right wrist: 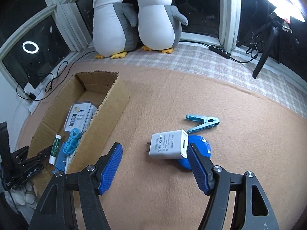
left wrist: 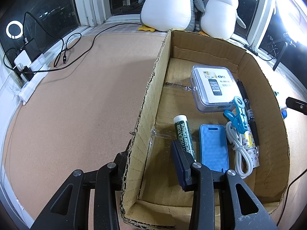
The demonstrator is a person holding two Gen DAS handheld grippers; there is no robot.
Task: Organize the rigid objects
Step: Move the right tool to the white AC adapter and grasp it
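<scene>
A cardboard box (left wrist: 149, 99) holds a clear plastic case (left wrist: 213, 88), a lip balm tube (left wrist: 183, 134), a blue phone case (left wrist: 214, 147), a white cable (left wrist: 239, 151), a blue clip (left wrist: 238, 115) and a black pen (left wrist: 247, 107). My left gripper (left wrist: 153, 163) is open and straddles the box's left wall, empty. My right gripper (right wrist: 155, 164) is open and empty above the mat. Just ahead of it lie a white USB charger (right wrist: 168, 143), a blue round lid (right wrist: 199, 149) under it, and a blue metal clamp (right wrist: 203, 123). The box (right wrist: 107, 115) sits to its left.
Two plush penguins (right wrist: 134, 19) stand on the windowsill at the back. A power strip with cables (left wrist: 32, 71) lies at the far left edge. An inline switch and cable (right wrist: 220, 50) and a black stand (right wrist: 264, 57) are at the back right. The mat (right wrist: 249, 134) covers the table.
</scene>
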